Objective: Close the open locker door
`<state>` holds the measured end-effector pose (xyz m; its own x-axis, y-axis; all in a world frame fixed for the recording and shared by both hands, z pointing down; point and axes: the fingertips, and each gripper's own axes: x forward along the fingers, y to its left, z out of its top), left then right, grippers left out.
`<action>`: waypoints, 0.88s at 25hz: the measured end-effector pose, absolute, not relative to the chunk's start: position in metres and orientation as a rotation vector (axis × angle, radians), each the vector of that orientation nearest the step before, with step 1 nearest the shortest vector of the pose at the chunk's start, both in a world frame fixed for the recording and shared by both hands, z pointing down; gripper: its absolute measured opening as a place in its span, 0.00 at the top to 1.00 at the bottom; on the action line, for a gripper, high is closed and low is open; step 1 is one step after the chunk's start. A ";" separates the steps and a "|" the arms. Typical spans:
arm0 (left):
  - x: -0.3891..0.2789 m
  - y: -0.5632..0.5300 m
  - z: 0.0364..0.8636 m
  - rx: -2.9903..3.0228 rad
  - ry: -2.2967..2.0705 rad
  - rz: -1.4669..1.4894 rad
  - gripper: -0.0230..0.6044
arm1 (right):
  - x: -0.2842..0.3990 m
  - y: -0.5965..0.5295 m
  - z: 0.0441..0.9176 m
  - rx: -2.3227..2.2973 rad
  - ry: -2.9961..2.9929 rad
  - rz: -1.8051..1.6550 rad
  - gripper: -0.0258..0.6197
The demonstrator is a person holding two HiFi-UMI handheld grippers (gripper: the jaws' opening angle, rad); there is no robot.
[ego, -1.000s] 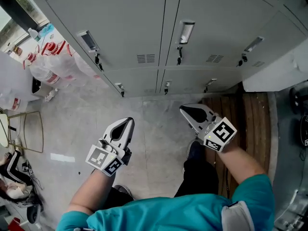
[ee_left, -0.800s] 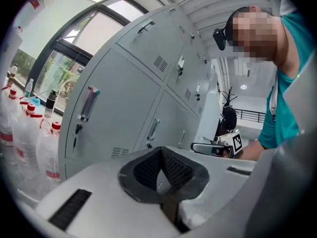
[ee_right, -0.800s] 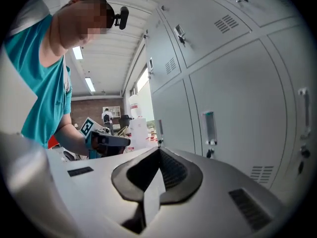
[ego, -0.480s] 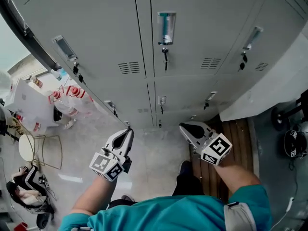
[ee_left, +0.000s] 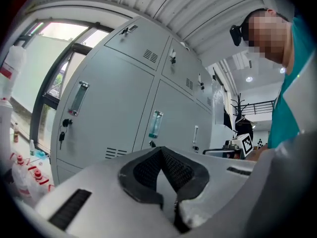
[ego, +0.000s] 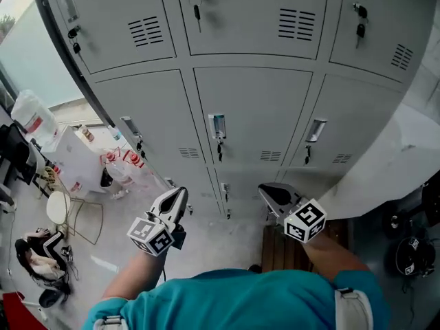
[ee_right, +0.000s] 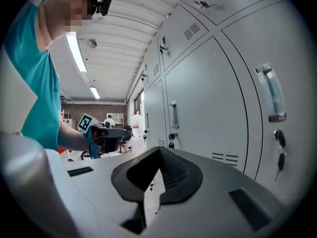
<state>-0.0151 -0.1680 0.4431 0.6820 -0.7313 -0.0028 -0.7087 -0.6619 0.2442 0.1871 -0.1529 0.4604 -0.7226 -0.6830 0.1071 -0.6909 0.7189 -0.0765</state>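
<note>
I see my left gripper (ee_left: pixel 161 153) with jaws together, nothing between, grey lockers (ee_left: pixel 119 113) just ahead and above them, doors flush.

We record a bank of grey lockers (ego: pixel 254 108). Every door (ego: pixel 251 95) in view sits flush in its frame, each with upright handle (ego: pixel 217 126), louvred vents (ego: pixel 271 156) and hanging key (ego: pixel 219 150).

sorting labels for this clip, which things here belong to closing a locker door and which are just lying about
Job:
lockers (no open door in view)
left gripper and right gripper, both shut and empty

Lying about:
white plastic bags
red-labelled bottles
wire stool
dark bag on the floor
wooden boards
</note>
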 end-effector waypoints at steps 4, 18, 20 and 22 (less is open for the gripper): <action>0.009 -0.168 0.401 2.688 -1.161 -0.172 0.96 | 0.195 -0.162 0.425 1.100 -2.848 0.197 0.96; -0.035 -0.167 0.328 2.888 -0.986 -0.208 0.96 | 0.157 -0.165 0.362 1.367 -2.876 0.307 0.96; -0.042 -0.167 0.325 2.890 -0.972 -0.228 0.96 | 0.149 -0.162 0.363 1.367 -2.856 0.283 0.96; -0.047 -0.168 0.326 2.884 -0.962 -0.244 0.96 | 0.143 -0.160 0.366 1.361 -2.828 0.264 0.96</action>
